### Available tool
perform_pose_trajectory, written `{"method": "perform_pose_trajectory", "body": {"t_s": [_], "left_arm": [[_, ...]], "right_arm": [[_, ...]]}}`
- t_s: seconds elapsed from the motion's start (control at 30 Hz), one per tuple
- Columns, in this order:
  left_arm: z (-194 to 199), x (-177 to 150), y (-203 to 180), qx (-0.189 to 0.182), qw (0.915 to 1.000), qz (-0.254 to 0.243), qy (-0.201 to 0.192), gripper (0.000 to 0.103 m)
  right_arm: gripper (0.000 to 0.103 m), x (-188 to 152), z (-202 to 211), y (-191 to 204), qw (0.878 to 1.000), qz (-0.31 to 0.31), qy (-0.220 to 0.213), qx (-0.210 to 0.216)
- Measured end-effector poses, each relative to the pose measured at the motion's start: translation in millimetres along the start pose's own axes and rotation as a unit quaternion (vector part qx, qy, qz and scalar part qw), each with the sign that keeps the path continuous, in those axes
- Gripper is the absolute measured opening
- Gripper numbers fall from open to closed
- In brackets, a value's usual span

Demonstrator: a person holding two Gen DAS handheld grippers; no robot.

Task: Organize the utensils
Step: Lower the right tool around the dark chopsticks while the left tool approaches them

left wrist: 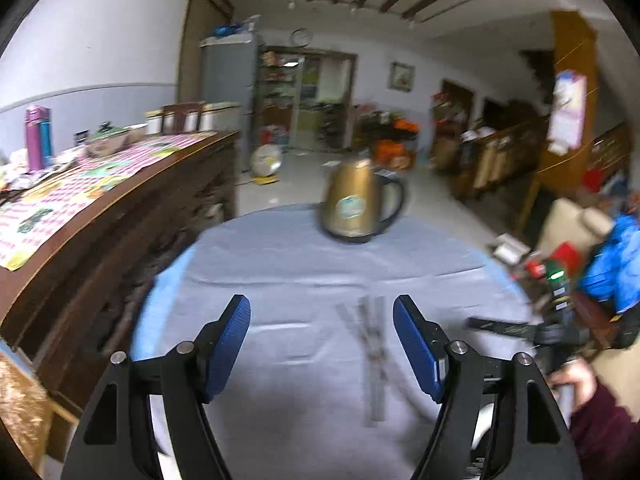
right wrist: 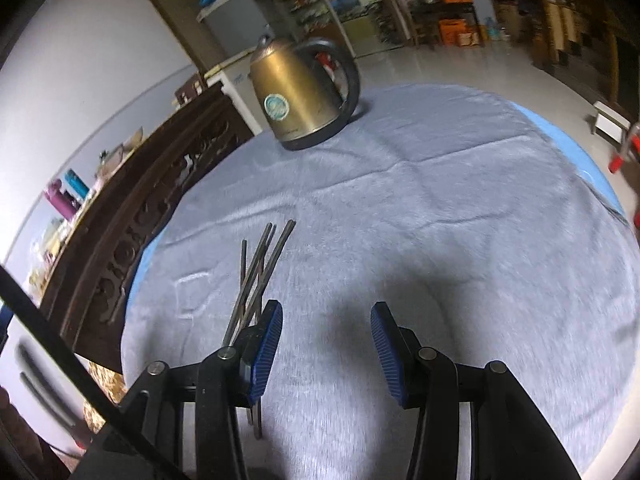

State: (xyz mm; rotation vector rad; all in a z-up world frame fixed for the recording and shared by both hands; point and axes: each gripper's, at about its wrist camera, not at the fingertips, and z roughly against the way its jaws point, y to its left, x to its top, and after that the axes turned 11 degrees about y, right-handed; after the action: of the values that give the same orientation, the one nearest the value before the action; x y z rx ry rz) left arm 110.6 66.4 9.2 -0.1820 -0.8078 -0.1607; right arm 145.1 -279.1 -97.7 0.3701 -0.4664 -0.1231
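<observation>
Several thin metal chopsticks (left wrist: 373, 350) lie in a loose crossed bundle on the grey cloth of the round table (left wrist: 280, 264). My left gripper (left wrist: 322, 318) is open and empty above the cloth; the bundle lies between its fingers, close to the right one. In the right wrist view the chopsticks (right wrist: 260, 264) lie just left of my right gripper (right wrist: 326, 320), their near ends hidden behind its left finger (right wrist: 266, 354). The right gripper is open and empty. It also shows blurred at the right edge of the left wrist view (left wrist: 504, 326).
A gold electric kettle (left wrist: 356, 204) stands at the far side of the table, also in the right wrist view (right wrist: 300, 92). A dark carved sideboard (left wrist: 120, 216) with bottles and bowls runs along the left. Furniture and clutter stand to the right.
</observation>
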Motion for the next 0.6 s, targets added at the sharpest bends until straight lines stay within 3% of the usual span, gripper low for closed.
{"method": "perform_pose_trajectory", "body": {"t_s": [0.17, 0.23, 0.6], "left_arm": [[-46, -4, 7, 0.08, 0.9962, -0.009, 0.032, 0.075], [-60, -6, 7, 0.096, 0.9944, -0.017, 0.041, 0.075], [-97, -9, 12, 0.114, 0.9907, -0.028, 0.069, 0.075]], "right_arm": [[0.049, 18, -20, 8, 1.0, 0.014, 0.01, 0.002], [0.049, 21, -27, 10, 1.0, 0.016, 0.014, 0.004], [0.049, 42, -53, 19, 0.999, 0.033, 0.031, 0.01]]}}
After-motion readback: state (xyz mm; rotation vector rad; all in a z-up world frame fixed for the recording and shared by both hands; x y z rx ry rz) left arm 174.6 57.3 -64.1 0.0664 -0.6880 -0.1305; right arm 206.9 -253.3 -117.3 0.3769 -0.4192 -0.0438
